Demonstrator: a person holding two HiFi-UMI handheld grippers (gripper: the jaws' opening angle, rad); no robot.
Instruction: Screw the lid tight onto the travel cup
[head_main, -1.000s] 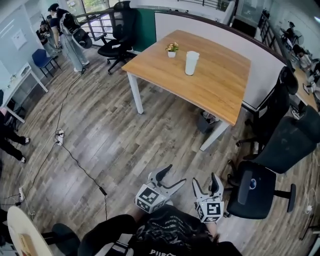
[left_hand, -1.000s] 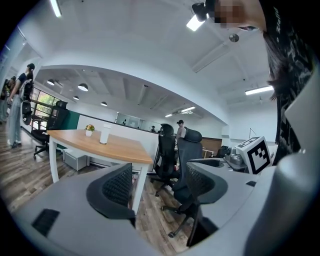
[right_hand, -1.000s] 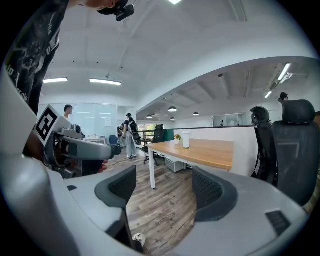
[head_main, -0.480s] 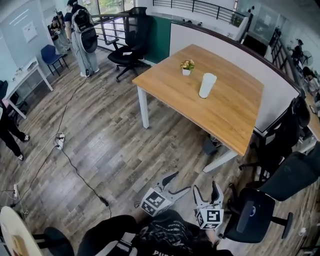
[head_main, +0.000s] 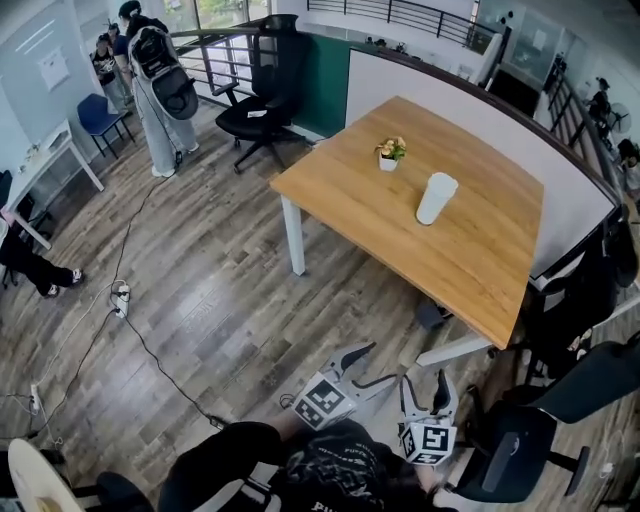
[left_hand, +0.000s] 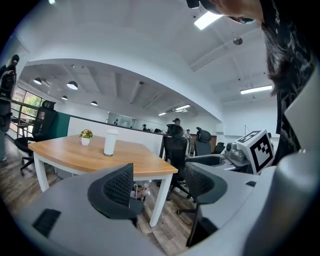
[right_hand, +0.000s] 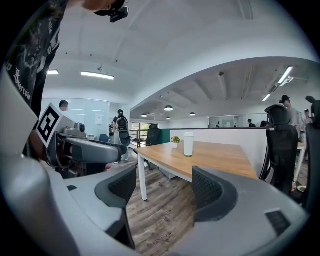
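Note:
A white travel cup (head_main: 436, 198) with its lid on top stands upright on the wooden table (head_main: 480, 260), beside a small potted flower (head_main: 390, 153). The cup (left_hand: 110, 142) also shows far off in the left gripper view, and the cup (right_hand: 188, 144) in the right gripper view. My left gripper (head_main: 384, 365) and right gripper (head_main: 427, 380) are low in the head view, close to my body and well short of the table. Both are open with nothing between their jaws. In the gripper views, the left gripper (left_hand: 159, 187) and the right gripper (right_hand: 165, 192) point toward the table.
Black office chairs (head_main: 530, 455) stand right of me, and another chair (head_main: 258, 105) is beyond the table's far left corner. A cable (head_main: 130, 310) runs across the wooden floor. People (head_main: 150, 80) stand at the far left. A white partition (head_main: 500, 110) borders the table's far side.
The table and cup have come closer and shifted right and down in the head view. Both grippers stay open and have moved right with my body.

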